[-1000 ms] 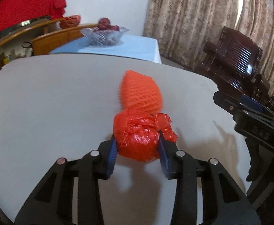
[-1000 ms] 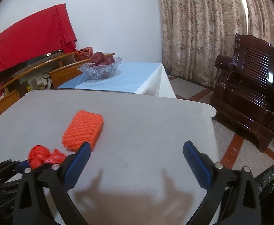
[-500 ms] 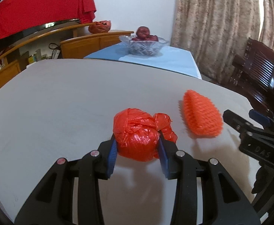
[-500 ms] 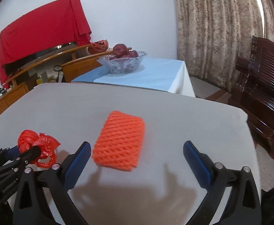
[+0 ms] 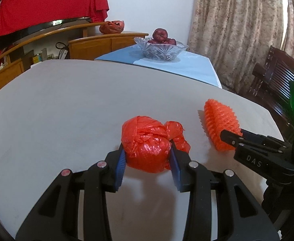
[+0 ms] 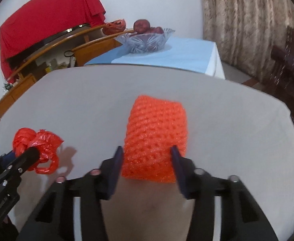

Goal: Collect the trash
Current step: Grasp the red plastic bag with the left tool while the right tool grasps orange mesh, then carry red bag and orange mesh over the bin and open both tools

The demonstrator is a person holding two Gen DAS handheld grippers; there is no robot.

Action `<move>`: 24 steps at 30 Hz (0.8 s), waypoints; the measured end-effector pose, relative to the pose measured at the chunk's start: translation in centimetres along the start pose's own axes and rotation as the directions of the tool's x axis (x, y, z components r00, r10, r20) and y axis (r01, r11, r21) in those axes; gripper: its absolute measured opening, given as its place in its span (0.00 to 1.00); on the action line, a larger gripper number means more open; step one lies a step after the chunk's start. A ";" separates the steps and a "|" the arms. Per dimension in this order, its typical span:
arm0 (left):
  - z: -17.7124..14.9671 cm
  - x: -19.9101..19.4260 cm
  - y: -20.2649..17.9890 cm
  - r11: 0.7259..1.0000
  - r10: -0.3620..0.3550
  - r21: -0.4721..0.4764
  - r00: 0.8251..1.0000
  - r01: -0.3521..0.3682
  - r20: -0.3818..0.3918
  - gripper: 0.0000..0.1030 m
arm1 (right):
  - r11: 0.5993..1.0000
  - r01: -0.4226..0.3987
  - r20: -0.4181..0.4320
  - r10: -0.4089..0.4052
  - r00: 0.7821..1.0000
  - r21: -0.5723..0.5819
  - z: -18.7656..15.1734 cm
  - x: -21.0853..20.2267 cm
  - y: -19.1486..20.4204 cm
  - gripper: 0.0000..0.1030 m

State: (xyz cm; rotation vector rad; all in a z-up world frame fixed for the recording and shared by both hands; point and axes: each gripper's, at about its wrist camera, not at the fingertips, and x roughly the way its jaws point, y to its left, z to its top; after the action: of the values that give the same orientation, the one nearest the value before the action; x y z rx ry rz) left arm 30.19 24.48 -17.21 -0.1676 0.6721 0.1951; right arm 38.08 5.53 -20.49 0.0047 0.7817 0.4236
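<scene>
My left gripper (image 5: 147,158) is shut on a crumpled red plastic bag (image 5: 147,142) and holds it just above the white table (image 5: 56,110). The bag also shows in the right wrist view (image 6: 36,148), at the lower left. An orange foam fruit net (image 6: 157,136) lies on the table. My right gripper (image 6: 147,156) has its jaws narrowed around the net's near end, the blue pads at its two sides. In the left wrist view the net (image 5: 220,122) lies to the right, with a right gripper finger (image 5: 253,142) against it.
A second table with a blue cloth (image 5: 187,66) stands behind, carrying a glass bowl of red apples (image 5: 161,47). A wooden sideboard (image 5: 86,44) with a red bag (image 5: 111,27) is at the back left. A dark wooden chair (image 5: 277,76) and curtains are on the right.
My right gripper has moved forward onto the foam net and narrowed from wide open to around it. My left gripper keeps the red bag and has swung left.
</scene>
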 end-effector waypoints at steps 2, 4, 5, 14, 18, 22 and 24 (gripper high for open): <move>0.0 -0.1 0.0 1.000 -0.002 0.001 1.000 0.002 0.000 0.36 | 1.000 -0.014 -0.001 0.014 1.000 -0.010 -0.2 -0.4 0.0 0.19; 0.0 -0.6 -0.2 1.000 -0.004 0.002 1.000 0.004 0.003 0.36 | 1.000 -0.020 0.012 0.020 1.000 -0.019 -0.4 -1.1 0.1 0.16; -0.1 -0.8 -0.3 1.000 -0.006 0.003 1.000 0.006 0.006 0.36 | 1.000 -0.021 0.019 0.021 1.000 -0.022 -0.4 -1.6 0.1 0.15; 0.5 -4.7 -3.2 0.999 -0.041 0.025 0.998 0.040 0.047 0.36 | 1.000 -0.011 0.113 0.014 0.993 -0.027 -0.5 -8.9 -1.4 0.15; 0.6 -7.1 -5.4 0.997 -0.065 0.046 0.996 0.062 0.067 0.36 | 0.999 0.005 0.157 0.000 0.988 -0.032 -0.8 -12.8 -2.4 0.15; 0.4 -9.6 -7.8 0.992 -0.114 0.067 0.991 0.109 0.075 0.36 | 0.999 0.023 0.184 -0.016 0.983 -0.037 -1.2 -16.0 -3.4 0.15; 0.3 -10.8 -8.9 0.989 -0.130 0.078 0.988 0.124 0.082 0.36 | 0.999 0.033 0.201 -0.024 0.979 -0.039 -1.5 -17.8 -3.8 0.15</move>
State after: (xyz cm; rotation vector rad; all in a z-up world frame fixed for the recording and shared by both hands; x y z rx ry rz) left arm 24.13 14.57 -9.38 -0.1312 0.5789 0.0548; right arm 27.25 -4.83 -10.03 -0.0034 0.5729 0.4056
